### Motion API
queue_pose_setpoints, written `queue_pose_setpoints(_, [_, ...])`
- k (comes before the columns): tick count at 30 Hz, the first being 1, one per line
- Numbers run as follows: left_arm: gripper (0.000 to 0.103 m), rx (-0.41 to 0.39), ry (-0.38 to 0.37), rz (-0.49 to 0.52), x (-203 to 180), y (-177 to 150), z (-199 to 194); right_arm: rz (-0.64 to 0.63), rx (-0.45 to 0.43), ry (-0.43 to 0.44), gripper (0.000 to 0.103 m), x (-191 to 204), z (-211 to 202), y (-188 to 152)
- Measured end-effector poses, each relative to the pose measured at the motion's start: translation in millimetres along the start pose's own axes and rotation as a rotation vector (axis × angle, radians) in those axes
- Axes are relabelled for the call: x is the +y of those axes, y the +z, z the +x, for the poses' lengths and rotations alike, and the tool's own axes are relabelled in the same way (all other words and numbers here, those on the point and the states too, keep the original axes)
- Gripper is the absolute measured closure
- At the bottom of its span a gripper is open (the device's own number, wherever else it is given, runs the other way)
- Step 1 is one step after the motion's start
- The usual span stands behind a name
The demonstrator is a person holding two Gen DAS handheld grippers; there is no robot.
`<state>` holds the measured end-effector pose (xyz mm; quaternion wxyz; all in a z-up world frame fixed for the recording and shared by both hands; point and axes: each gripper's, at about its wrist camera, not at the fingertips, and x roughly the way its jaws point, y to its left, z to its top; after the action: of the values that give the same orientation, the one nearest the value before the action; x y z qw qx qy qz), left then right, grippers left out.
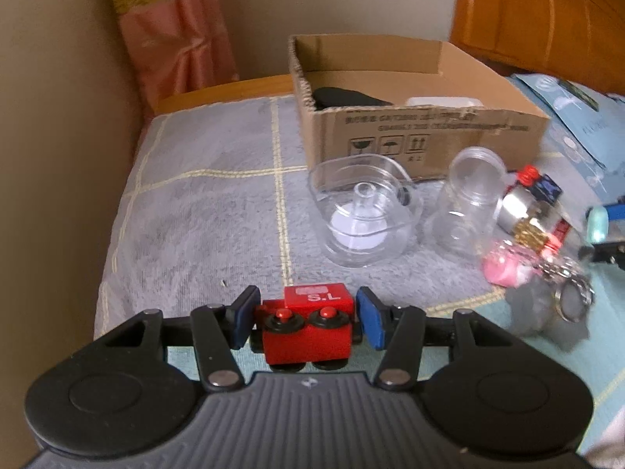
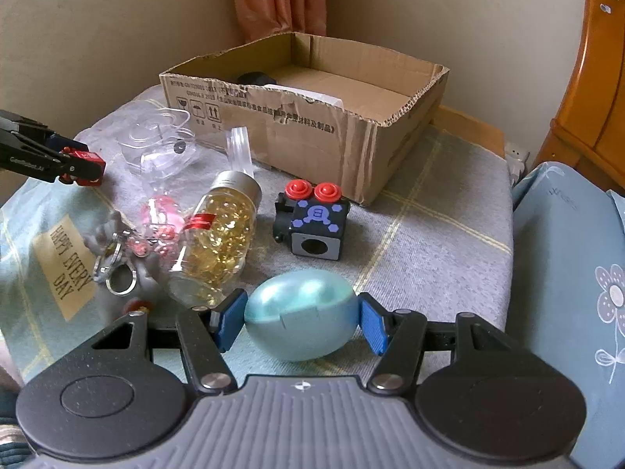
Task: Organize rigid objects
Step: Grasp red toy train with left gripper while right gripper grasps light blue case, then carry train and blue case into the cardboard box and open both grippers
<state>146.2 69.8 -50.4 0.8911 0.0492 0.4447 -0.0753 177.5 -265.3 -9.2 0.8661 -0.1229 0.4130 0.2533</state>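
Note:
My left gripper (image 1: 306,322) is shut on a red toy block with black wheels (image 1: 308,324), held above the grey cloth; it also shows in the right wrist view (image 2: 84,170). My right gripper (image 2: 299,322) is shut on a pale blue egg (image 2: 300,314). An open cardboard box (image 1: 422,136) stands at the back, also in the right wrist view (image 2: 312,125), with a black object (image 1: 343,97) and a white object inside. On the cloth lie a clear dish (image 1: 363,211), a clear jar (image 1: 465,203), a gold bead bottle (image 2: 218,234), a black cube toy (image 2: 312,222) and a keyring (image 2: 117,265).
A grey checked cloth (image 1: 203,211) covers the table. A beige wall and pink curtain (image 1: 175,31) stand behind. Wooden furniture (image 2: 586,97) is at the right. A blue flowered cushion (image 2: 574,273) lies at the right edge.

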Motion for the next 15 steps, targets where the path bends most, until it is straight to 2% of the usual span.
queue_pose_setpoints(15, [0.05, -0.001, -0.066, 0.129, -17, 30, -29, -0.046, 0.001, -0.025, 0.037, 4, -29, 18])
